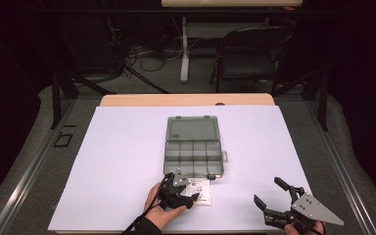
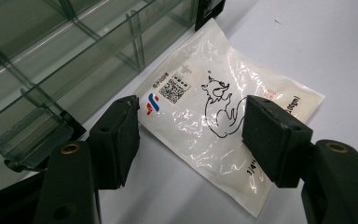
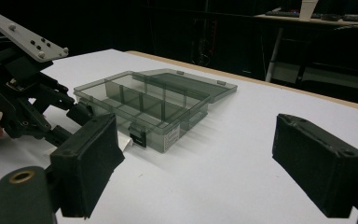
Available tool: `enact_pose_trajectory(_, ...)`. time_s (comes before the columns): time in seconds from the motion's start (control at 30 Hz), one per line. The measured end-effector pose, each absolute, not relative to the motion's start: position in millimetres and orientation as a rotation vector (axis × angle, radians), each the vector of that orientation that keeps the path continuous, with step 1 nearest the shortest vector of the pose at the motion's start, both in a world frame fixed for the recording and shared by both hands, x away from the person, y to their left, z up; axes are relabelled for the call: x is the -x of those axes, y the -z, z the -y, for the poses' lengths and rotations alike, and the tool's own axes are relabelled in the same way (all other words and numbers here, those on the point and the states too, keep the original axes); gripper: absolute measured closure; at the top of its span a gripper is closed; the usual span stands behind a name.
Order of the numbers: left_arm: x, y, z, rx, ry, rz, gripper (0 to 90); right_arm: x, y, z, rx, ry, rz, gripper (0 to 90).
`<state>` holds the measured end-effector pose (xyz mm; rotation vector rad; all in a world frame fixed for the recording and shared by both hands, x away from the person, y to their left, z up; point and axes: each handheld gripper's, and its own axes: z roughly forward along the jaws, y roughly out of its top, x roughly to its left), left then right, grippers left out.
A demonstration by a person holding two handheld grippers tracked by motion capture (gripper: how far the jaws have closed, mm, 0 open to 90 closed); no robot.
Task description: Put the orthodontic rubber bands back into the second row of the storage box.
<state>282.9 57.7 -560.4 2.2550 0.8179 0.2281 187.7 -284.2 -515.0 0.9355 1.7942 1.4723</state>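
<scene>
We see a white worktop (image 1: 117,161); mid-frame lies an open grey compartment box (image 1: 194,147), and just below it a clear printed packet (image 1: 201,190).

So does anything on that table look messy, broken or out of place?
Nothing stands out. The grey compartment box lies open and square on the white sheet, its lid folded flat behind it. A sealed plastic packet lies flat just in front of it, beneath the left gripper, whose jaws are open.

Bag and box by the left gripper

A small clear plastic bag (image 2: 214,126) lies on the white table sheet (image 1: 122,161) just ahead of the left gripper (image 1: 188,200); the open grey-tinted plastic compartment box (image 1: 194,154) sits beyond it.
</scene>
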Motion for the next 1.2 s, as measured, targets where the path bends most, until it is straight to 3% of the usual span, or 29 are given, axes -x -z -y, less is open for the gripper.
enact_pose_trajectory(0.73,-277.9,561.0,-57.7,-2.224,-0.252,-0.826,82.4,-188.6,515.3,284.0,-0.937,-1.458,-1.811,14.2)
enact_pose_trajectory(1.2,-278.8,561.0,-59.4,-2.204,-0.207,-0.823,89.4,-188.5,515.3,284.4,-0.936,-1.458,-1.809,14.2)
